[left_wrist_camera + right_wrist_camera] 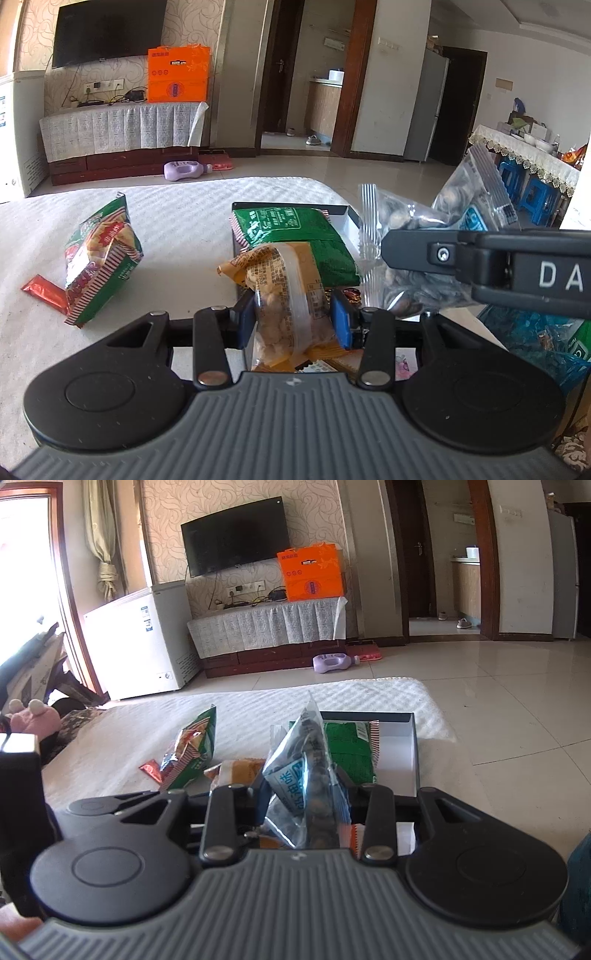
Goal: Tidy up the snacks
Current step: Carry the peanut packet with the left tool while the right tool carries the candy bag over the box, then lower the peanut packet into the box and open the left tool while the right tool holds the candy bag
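Snacks: yellow peanut pack pinched in L gripper, seed bag in R gripper.

A bench covered with a white ribbed cloth carries the snacks. On it lies a shallow dark-rimmed box with a white floor, a flat green packet inside. To the left, apart from the box, a green and red snack bag rests on the cloth, with a small red sachet touching its lower corner.
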Tool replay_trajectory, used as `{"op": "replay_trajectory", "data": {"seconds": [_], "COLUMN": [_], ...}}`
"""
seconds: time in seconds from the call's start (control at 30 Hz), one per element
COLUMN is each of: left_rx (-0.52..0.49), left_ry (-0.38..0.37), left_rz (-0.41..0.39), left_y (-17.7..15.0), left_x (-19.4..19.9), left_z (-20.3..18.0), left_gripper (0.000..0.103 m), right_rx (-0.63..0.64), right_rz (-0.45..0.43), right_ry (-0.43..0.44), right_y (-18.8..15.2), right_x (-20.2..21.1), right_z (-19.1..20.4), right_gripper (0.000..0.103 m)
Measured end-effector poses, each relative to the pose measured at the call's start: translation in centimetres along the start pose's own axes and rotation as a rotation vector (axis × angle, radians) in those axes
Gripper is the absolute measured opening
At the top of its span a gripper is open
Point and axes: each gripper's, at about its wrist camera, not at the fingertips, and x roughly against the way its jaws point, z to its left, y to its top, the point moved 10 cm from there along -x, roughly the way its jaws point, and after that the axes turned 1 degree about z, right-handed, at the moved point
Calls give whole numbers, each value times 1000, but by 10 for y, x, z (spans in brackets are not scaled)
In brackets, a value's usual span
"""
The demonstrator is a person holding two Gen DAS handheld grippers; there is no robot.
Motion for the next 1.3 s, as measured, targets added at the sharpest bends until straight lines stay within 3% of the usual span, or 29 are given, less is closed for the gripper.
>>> {"op": "replay_trajectory", "data": {"seconds": [0.8, 1.3], "left_rx": [-48, -65], "left_ry": [-69, -66], "left_rz": [27, 78], "left_y": [-12, -27], "left_x": [-23, -46], "left_z": [-29, -35], "left_gripper": [49, 49], "right_rx": [-48, -58], "right_rz": [-49, -38], "right_ry": [-2, -1], "right_y": [9, 8], "right_x": [8, 8], "right_z": [-13, -15], "right_gripper": [38, 38]}}
